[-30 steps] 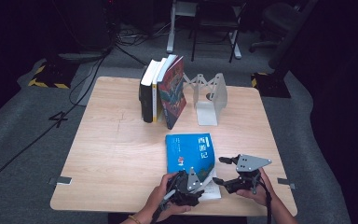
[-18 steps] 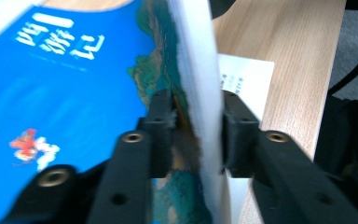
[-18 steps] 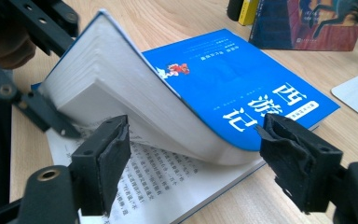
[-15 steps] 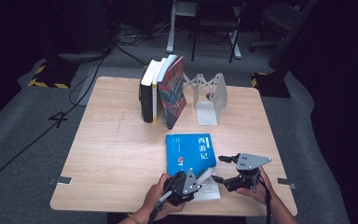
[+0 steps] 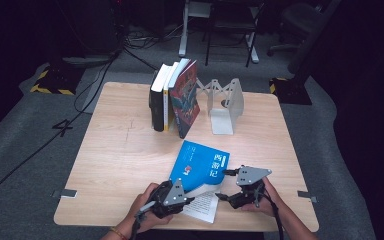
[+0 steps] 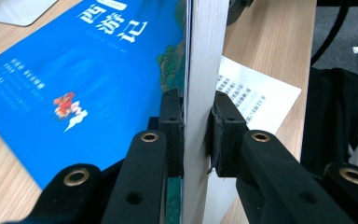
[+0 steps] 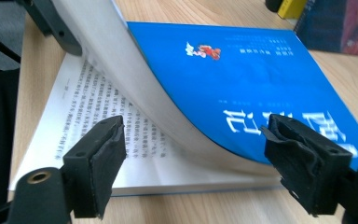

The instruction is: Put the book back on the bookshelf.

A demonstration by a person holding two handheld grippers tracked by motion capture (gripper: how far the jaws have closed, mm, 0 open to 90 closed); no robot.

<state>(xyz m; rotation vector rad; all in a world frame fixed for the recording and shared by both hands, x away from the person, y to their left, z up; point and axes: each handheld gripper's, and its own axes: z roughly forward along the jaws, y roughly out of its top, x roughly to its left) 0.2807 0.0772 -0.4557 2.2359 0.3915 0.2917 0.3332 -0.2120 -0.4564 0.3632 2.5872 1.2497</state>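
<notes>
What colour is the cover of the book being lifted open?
Bright blue, with white characters, on the paperback book; the left gripper view shows it best.

Book lies on table, before upright books.

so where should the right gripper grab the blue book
Best the bottom stack of pages, from their open edge. The left gripper has bent up the blue book's cover and top pages, leaving a gap facing the right gripper, jaws open.
</notes>
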